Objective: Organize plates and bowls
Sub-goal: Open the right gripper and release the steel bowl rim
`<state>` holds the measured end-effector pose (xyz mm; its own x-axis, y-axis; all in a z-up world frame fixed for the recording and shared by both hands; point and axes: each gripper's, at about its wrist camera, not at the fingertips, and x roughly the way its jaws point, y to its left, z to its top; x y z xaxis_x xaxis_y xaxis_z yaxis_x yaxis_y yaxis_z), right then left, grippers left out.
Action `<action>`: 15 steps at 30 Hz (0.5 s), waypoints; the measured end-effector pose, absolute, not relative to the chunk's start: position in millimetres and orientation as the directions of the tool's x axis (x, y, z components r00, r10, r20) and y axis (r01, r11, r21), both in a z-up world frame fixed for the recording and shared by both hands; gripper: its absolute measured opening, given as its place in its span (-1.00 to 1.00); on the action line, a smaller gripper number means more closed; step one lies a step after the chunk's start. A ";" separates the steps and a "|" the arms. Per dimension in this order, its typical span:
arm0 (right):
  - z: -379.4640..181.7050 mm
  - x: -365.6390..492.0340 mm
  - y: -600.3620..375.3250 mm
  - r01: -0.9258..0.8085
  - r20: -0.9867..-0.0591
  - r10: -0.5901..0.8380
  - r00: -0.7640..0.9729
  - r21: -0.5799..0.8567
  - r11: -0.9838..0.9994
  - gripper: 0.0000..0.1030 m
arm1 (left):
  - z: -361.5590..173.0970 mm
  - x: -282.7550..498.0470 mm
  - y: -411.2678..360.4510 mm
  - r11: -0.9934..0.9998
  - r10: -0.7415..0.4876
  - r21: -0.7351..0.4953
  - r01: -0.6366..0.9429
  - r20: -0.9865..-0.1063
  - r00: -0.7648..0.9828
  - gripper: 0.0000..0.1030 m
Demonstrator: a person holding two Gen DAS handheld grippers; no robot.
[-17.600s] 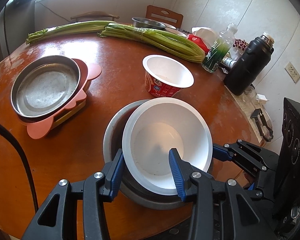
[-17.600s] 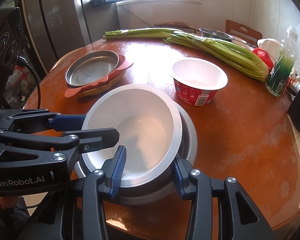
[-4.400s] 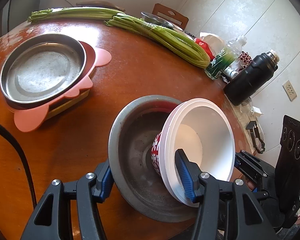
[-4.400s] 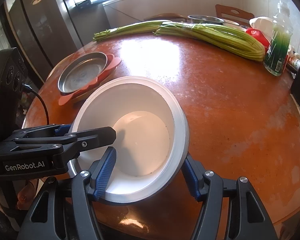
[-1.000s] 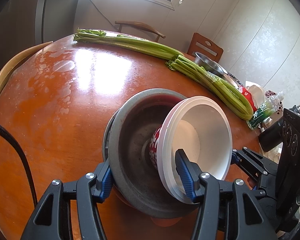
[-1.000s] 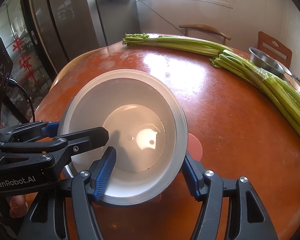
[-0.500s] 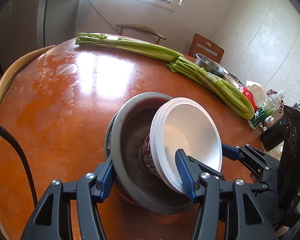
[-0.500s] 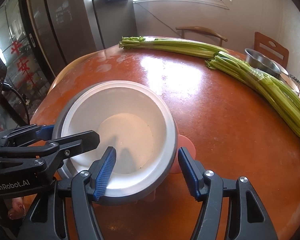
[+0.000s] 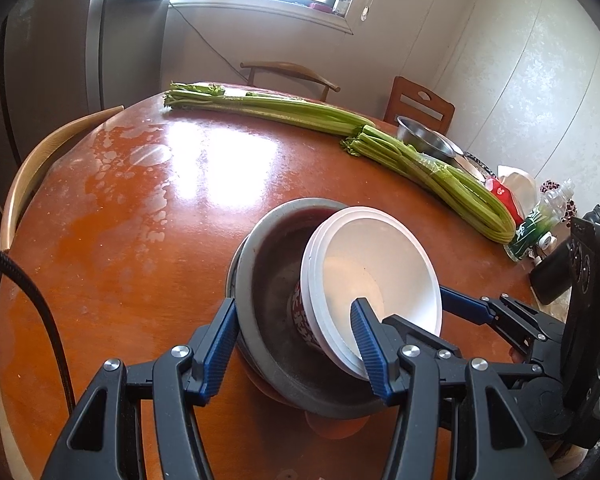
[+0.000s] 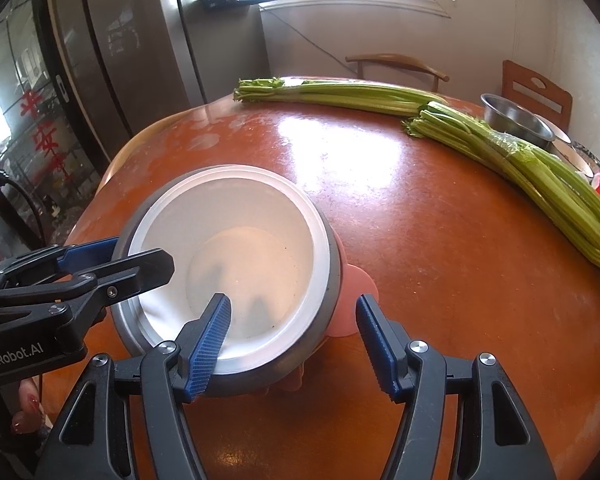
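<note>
**Nested bowl stack on the round table, both grippers at its near rim**

View differences. The left wrist view shows the side of the stack: a red-and-white printed cup (image 9: 300,316) sits under the white bowl (image 9: 374,264), and the pair leans inside the grey metal bowl (image 9: 268,280). The right wrist view looks down into the white bowl (image 10: 236,256) and hides the cup; it shows the pink plate (image 10: 354,300) projecting from under the stack on its right side. A refrigerator (image 10: 112,52) appears at the far left of that view; the left wrist view alone shows a black flask (image 9: 556,276) and a green-labelled bottle (image 9: 536,228) at the table edge.

Containers. The white bowl is empty and matte. The metal bowl (image 10: 324,292) holds the cup and white bowl. A second steel bowl (image 9: 428,142) stands at the far edge, behind two celery bundles (image 9: 432,172).

Grippers. The left gripper (image 9: 296,344) straddles the near rim of the metal bowl, one blue pad outside the wall and the other inside the white bowl; pad contact appears firm, so it probably grips both. The right gripper (image 10: 294,340) has its jaws apart, the left pad over the white rim, the right pad clear of the stack, above the table (image 10: 440,280).
</note>
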<state>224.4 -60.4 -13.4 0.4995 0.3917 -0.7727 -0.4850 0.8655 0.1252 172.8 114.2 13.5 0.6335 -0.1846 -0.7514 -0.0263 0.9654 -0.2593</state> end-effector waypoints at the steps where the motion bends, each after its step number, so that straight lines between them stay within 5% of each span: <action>1: -12.3 223.5 -61.3 -0.483 -0.772 0.390 0.502 0.124 0.867 0.29 | 14.4 171.6 114.6 0.965 -0.183 -0.260 -0.028 -0.750 0.635 0.11; 15: 9.8 201.9 -75.0 -0.469 -0.737 0.390 0.552 0.113 0.876 0.29 | 28.7 149.6 113.7 0.970 -0.149 -0.240 -0.048 -0.734 0.662 0.11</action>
